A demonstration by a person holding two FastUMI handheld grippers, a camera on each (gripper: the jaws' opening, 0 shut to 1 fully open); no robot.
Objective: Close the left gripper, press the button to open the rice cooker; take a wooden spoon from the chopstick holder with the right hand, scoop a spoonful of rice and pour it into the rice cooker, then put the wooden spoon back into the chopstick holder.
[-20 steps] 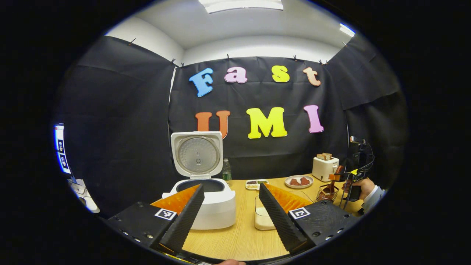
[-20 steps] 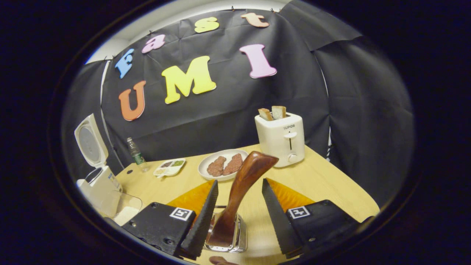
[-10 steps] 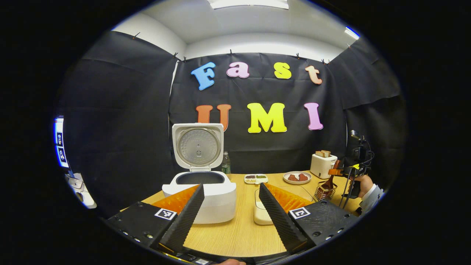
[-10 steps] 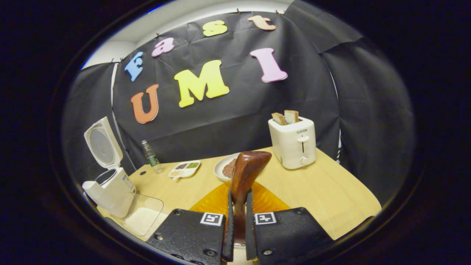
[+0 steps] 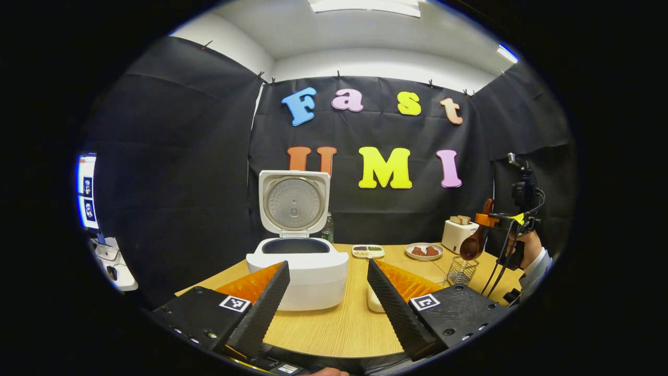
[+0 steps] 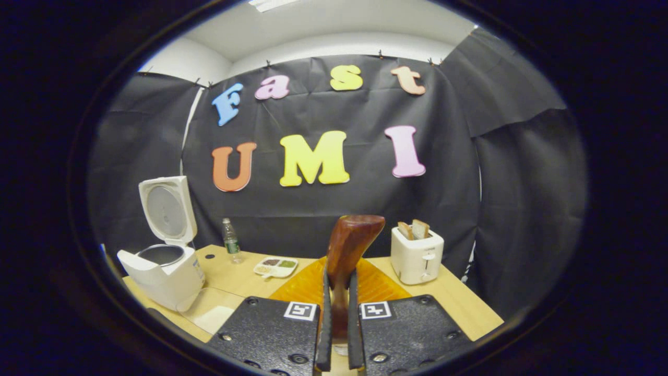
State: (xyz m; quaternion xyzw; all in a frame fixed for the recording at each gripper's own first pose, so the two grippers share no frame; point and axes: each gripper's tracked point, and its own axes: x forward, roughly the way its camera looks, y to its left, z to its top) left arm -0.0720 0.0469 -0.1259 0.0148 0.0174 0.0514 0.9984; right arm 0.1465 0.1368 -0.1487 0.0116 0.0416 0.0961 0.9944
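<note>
We see the rice cooker [image 5: 297,271] on the table [image 5: 339,329] with its lid up — pot contents hidden from us. Our right gripper [image 6: 336,334] clamps the wooden spoon [image 6: 347,250], lifted above the wire chopstick holder [image 5: 462,270]. Our left gripper [image 5: 326,300] hangs spread, grasping nothing. Toast [image 6: 412,230] stands in the toaster [image 6: 416,256].

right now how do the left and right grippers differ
The left gripper has its jaws spread wide with nothing between them; the right gripper has its jaws closed on the handle of the wooden spoon. The left gripper sits low, near the open rice cooker; the right gripper is raised, the spoon's bowl hanging above the chopstick holder. Both are held over the wooden table.
</note>
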